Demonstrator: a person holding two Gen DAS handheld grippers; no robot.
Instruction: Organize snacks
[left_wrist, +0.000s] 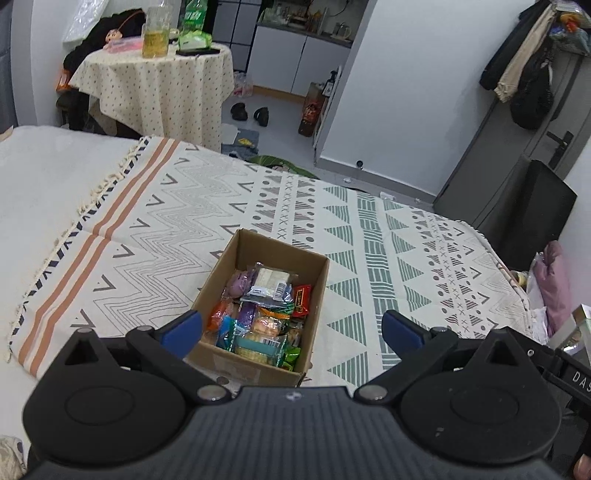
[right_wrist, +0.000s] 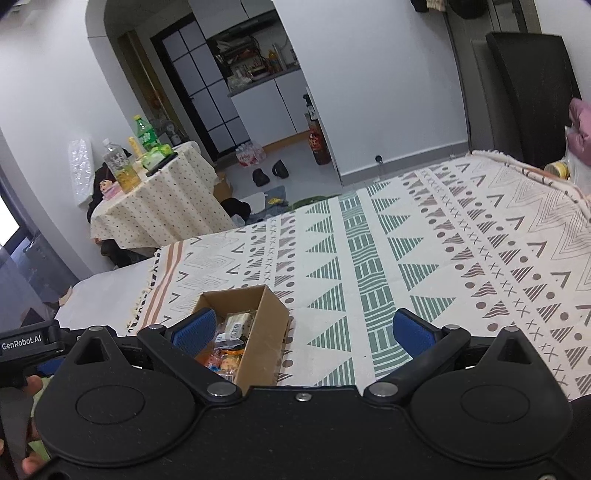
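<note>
A brown cardboard box (left_wrist: 317, 291) sits on the patterned bed cover, filled with several wrapped snacks (left_wrist: 266, 310) in purple, red, orange, blue and green. My left gripper (left_wrist: 291, 328) hovers over the box's near end, open and empty, its blue pads wide apart. In the right wrist view the same box (right_wrist: 271, 332) lies low and left, snacks (right_wrist: 232, 343) showing inside. My right gripper (right_wrist: 304, 330) hangs above the cover just right of the box, open with nothing between its fingers.
The patterned cover (left_wrist: 369, 229) spreads over the bed in all directions. A cloth-covered side table (left_wrist: 159, 85) with bottles stands beyond the bed's far left. A dark cabinet (left_wrist: 528, 210) and a pink bag (left_wrist: 554, 280) stand at the right edge. Shoes (left_wrist: 251, 112) lie on the floor.
</note>
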